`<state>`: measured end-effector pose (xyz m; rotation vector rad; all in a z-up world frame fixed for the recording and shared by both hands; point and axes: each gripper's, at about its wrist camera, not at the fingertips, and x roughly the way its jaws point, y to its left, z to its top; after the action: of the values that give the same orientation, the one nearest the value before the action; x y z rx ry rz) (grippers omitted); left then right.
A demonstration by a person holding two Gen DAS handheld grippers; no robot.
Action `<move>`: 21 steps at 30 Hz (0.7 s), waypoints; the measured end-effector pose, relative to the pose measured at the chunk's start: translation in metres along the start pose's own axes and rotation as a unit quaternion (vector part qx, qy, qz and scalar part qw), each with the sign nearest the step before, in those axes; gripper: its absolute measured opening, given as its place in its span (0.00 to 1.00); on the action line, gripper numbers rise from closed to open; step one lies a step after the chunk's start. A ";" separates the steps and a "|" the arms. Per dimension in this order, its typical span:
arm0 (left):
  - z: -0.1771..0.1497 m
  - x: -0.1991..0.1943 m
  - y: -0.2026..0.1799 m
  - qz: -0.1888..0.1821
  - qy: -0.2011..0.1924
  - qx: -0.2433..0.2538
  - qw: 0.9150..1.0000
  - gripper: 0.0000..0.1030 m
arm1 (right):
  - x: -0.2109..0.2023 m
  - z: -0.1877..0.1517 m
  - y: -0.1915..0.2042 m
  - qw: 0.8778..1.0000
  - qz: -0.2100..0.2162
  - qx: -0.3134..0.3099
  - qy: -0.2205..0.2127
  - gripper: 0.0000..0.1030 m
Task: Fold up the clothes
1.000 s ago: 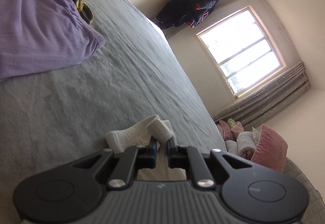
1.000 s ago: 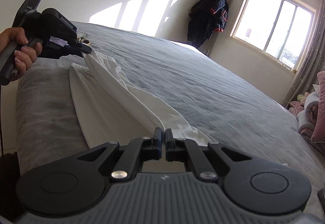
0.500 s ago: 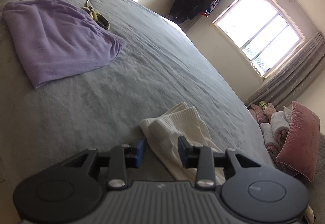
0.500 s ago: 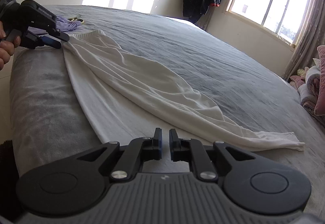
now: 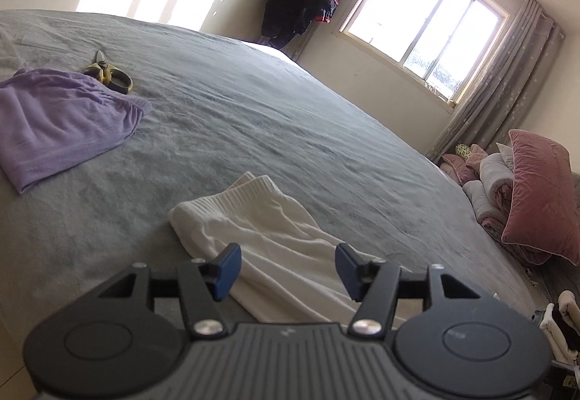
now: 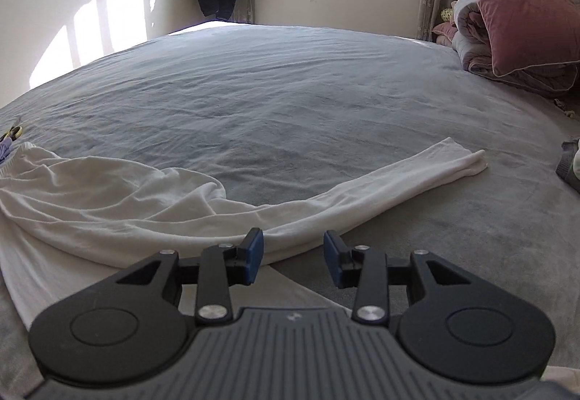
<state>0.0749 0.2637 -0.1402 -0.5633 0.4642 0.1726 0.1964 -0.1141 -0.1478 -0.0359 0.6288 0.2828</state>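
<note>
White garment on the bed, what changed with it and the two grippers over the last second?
Both grippers let go: the left gripper and right gripper, shut on the white garment a second ago, now stand open, and it lies spread on the grey bed. The purple garment and scissors stayed put.

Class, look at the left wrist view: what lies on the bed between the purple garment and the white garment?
Only bare grey bedspread separates the purple garment from the white garment; the left wrist view shows this.
</note>
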 end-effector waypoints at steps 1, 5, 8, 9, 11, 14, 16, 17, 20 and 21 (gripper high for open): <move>-0.002 0.004 -0.004 -0.006 0.007 0.004 1.000 0.57 | 0.002 0.001 -0.006 1.000 -0.001 0.014 0.003 0.42; -0.016 0.025 -0.029 -0.042 0.038 0.030 0.998 0.60 | 0.013 0.003 -0.033 0.997 0.000 0.077 0.009 0.48; -0.029 0.040 -0.050 -0.080 0.057 0.047 0.994 0.67 | 0.013 0.006 -0.049 0.994 0.002 0.109 0.002 0.52; -0.033 0.045 -0.057 -0.091 0.063 0.053 0.992 0.67 | 0.012 0.007 -0.052 0.993 -0.002 0.114 -0.001 0.53; -0.040 0.054 -0.070 -0.113 0.077 0.064 0.989 0.68 | 0.012 0.010 -0.058 0.993 -0.016 0.118 -0.007 0.55; -0.053 0.067 -0.092 -0.144 0.096 0.085 0.981 0.71 | 0.013 0.012 -0.070 0.990 -0.042 0.132 -0.011 0.58; -0.060 0.072 -0.103 -0.157 0.101 0.101 0.977 0.74 | 0.015 0.011 -0.080 0.987 -0.046 0.154 -0.013 0.59; -0.063 0.074 -0.108 -0.162 0.103 0.108 0.975 0.74 | 0.017 0.011 -0.085 0.985 -0.043 0.166 -0.014 0.59; -0.070 0.079 -0.122 -0.188 0.122 0.118 0.967 0.74 | 0.021 0.014 -0.091 0.982 -0.040 0.186 -0.020 0.61; -0.071 0.080 -0.127 -0.196 0.127 0.121 0.965 0.74 | 0.024 0.015 -0.091 0.981 -0.042 0.188 -0.021 0.62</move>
<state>0.1546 0.1207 -0.1707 -0.4267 0.6030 -0.3352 0.2487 -0.1936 -0.1542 0.3064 0.6285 0.0799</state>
